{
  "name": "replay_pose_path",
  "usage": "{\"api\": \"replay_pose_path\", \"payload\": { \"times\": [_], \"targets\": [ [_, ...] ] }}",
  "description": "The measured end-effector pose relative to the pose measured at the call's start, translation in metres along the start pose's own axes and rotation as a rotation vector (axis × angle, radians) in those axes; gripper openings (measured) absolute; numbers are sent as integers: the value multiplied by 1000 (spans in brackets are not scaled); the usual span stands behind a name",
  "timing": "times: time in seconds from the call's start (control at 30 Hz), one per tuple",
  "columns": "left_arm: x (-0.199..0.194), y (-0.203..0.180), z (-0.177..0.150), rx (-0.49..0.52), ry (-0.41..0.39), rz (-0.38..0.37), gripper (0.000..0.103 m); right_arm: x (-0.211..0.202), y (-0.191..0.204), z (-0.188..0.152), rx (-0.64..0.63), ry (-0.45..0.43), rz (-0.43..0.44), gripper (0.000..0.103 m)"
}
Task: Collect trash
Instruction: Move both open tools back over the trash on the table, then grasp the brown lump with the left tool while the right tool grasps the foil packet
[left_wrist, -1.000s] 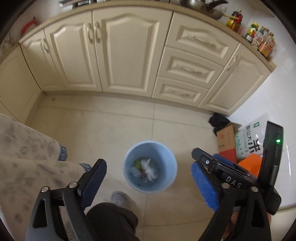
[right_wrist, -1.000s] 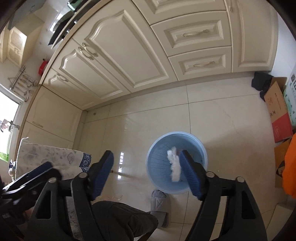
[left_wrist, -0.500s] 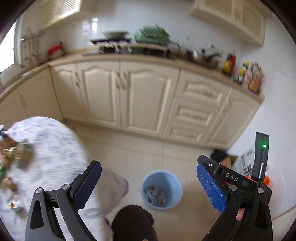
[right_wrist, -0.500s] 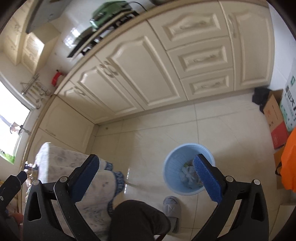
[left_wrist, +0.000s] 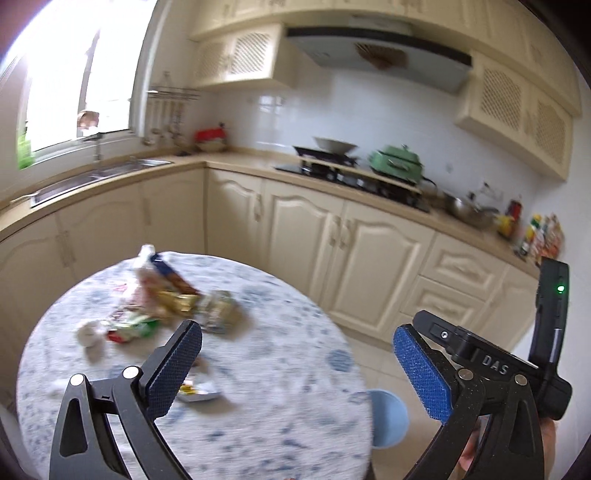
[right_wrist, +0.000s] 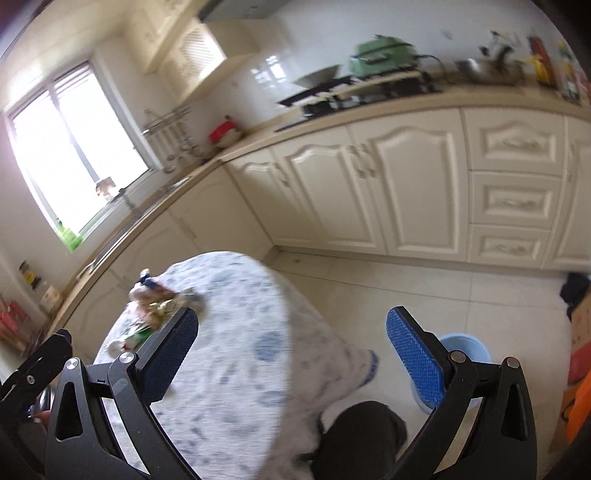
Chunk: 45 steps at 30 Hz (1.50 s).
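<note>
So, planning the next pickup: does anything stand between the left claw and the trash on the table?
Nothing visible does. The open left claw faces the trash across bare tablecloth.

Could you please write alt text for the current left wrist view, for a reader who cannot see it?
The open, empty left gripper points over a round table with a blue-patterned cloth, where blurred wrappers and trash lie. A blue bin stands on the floor beyond the table's edge, with cream kitchen cabinets behind.
</note>
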<state>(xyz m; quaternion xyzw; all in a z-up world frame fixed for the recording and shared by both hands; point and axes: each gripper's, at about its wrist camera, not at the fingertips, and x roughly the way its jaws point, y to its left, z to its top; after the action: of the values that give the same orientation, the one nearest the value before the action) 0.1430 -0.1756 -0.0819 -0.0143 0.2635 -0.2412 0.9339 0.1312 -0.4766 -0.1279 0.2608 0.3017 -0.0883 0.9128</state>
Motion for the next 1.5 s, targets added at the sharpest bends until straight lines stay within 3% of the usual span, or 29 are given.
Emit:
{"api": "replay_pose_path", "payload": {
  "times": [0.27, 0.43, 0.67, 0.83, 1.0, 1.07, 1.23, 1.37, 1.5],
  "targets": [
    [-68, 78, -23, -95, -57, 172, 102, 10, 118, -18, -244, 12, 101, 103],
    [-72, 114, -38, -162, -20, 251, 102, 38, 174, -51, -398, 90, 138, 103],
    [-63, 149, -48, -226, 34, 287, 102, 99, 204, -96, -497, 241, 116, 101],
    [-47, 164, -57, -257, 65, 285, 102, 137, 211, -117, -559, 326, 101, 87],
    [-32, 172, -61, -274, 89, 286, 102, 163, 213, -133, -607, 390, 88, 57],
    [-24, 173, -63, -276, 94, 287, 102, 163, 216, -137, -642, 372, 90, 48],
    [-8, 173, -65, -278, 104, 278, 102, 165, 214, -139, -671, 378, 113, 41],
    [2, 169, -64, -263, 111, 277, 102, 158, 208, -132, -647, 377, 149, 23],
    [12, 165, -64, -251, 120, 271, 102, 154, 203, -129, -622, 384, 172, 21]
  ]
}}
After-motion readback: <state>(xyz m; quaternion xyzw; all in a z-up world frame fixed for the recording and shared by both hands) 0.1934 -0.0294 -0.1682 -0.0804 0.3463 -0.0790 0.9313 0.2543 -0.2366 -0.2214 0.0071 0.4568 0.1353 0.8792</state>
